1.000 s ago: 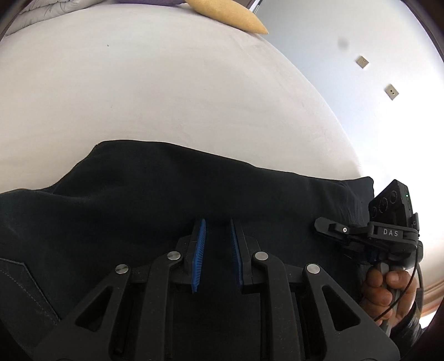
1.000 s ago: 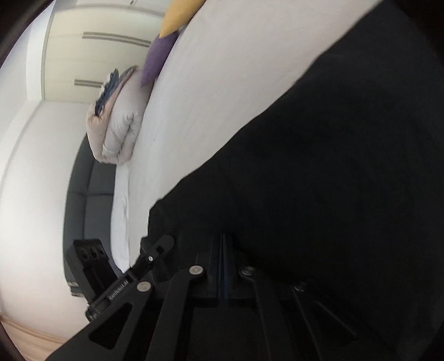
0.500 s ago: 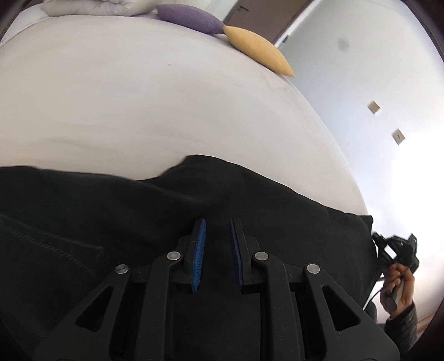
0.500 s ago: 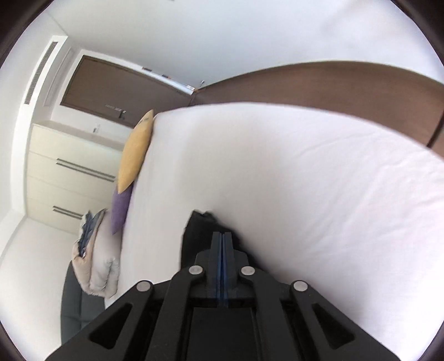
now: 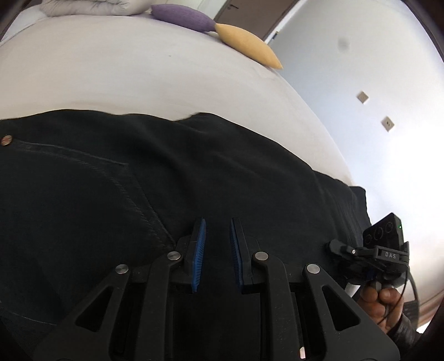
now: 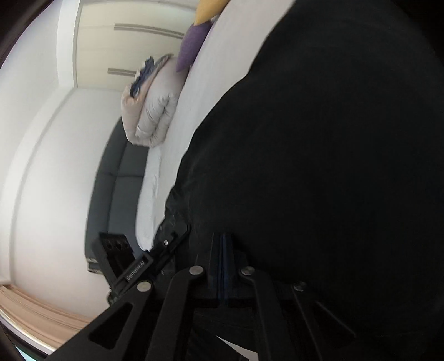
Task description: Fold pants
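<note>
Our left tool [image 5: 217,244] stands narrowly parted, empty, over the black pants [image 5: 116,194]. Our right tool [image 6: 222,263] is clamped on their edge. The pants run crosswise on the bed [image 5: 125,69], nearer the left tool.

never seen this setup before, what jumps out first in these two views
The black pants dominate, spread across the white bed and filling the lower half of the left wrist view. The left claw hovers open just above them, blue pads apart, while the right claw is closed with dark cloth all around it; whether it pinches cloth is unclear. At the bed's far end, a purple pillow and a yellow pillow lie side by side.
</note>
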A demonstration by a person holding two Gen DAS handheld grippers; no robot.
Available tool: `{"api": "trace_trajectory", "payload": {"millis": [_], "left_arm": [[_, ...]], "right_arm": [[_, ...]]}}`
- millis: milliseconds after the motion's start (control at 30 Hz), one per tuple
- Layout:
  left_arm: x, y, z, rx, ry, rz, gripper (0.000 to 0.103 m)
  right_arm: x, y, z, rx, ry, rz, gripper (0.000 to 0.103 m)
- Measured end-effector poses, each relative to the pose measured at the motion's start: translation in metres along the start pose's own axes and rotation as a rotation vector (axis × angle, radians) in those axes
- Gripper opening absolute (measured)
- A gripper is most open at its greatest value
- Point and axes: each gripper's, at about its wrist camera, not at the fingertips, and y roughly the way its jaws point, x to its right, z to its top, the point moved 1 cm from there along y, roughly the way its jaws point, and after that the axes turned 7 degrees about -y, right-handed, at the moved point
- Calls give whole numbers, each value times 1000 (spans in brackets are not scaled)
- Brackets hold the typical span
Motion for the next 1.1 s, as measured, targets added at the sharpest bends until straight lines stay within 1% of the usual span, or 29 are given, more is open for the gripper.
{"api": "trace_trajectory", "payload": {"millis": [33,100,167,233,300,367,433,467,500,533,567,600,633,667,700,733,800,833,867,900,933,967,1000,1067,1100], "left_arm": [[-16,-7,4,1,-10,-3,17],[-41,-16,10,-11,-34,-69,17],[-63,-30,18,13,-52,-46,17],[-89,-43,23,27,-74,-51,17],[-111,-55,25,43,-86,-39,17],[-139,-73,30,60,-95,-32,17],[-153,-84,34,71,-87,-13,17],[-173,-102,44,79,-87,-9,17],[-182,-113,47,91,-87,8,17],[-198,-130,55,107,-89,36,17],[-210,-148,62,132,-97,90,17],[-214,-157,65,150,-102,117,17],[-212,-168,68,177,-99,142,17],[-208,-172,70,190,-91,143,17],[-199,-174,72,194,-81,119,17],[-181,-166,73,183,-66,76,17],[-135,-138,72,140,-5,1,17],[-119,-126,72,116,12,-41,17],[-103,-109,72,76,19,-107,17],[-87,-93,71,53,17,-153,17],[-73,-75,72,23,18,-202,17],[-64,-60,73,2,23,-225,17],[-56,-42,75,-21,27,-230,17],[-40,-2,75,-71,-2,-232,17],[-44,12,76,-98,-20,-219,17]], "right_arm": [[5,-14,8,43,0,-33,0],[22,-51,25,113,17,-67,0],[42,-83,39,200,72,-90,0],[59,-115,46,293,122,-105,0],[71,-144,53,364,141,-149,0],[84,-175,56,437,169,-172,0],[94,-202,57,502,195,-184,0],[96,-211,57,518,208,-173,0],[94,-219,58,530,212,-198,0],[87,-228,59,550,187,-271,0],[77,-228,57,559,171,-300,0],[75,-240,58,569,174,-299,3],[69,-243,58,579,181,-284,4],[59,-243,59,576,163,-256,4],[39,-226,61,550,133,-230,4],[16,-200,64,499,94,-194,4],[-33,-133,65,384,6,-115,4],[-54,-98,63,299,-40,-82,4],[-72,-58,61,226,-71,-51,4],[-85,-21,39,174,-80,-23,4],[-91,7,30,114,-77,2,4],[-90,29,19,66,-68,15,4],[-89,53,15,27,-53,21,4],[-77,87,13,-34,-22,12,4],[-67,96,16,-47,-1,-5,4]]}}
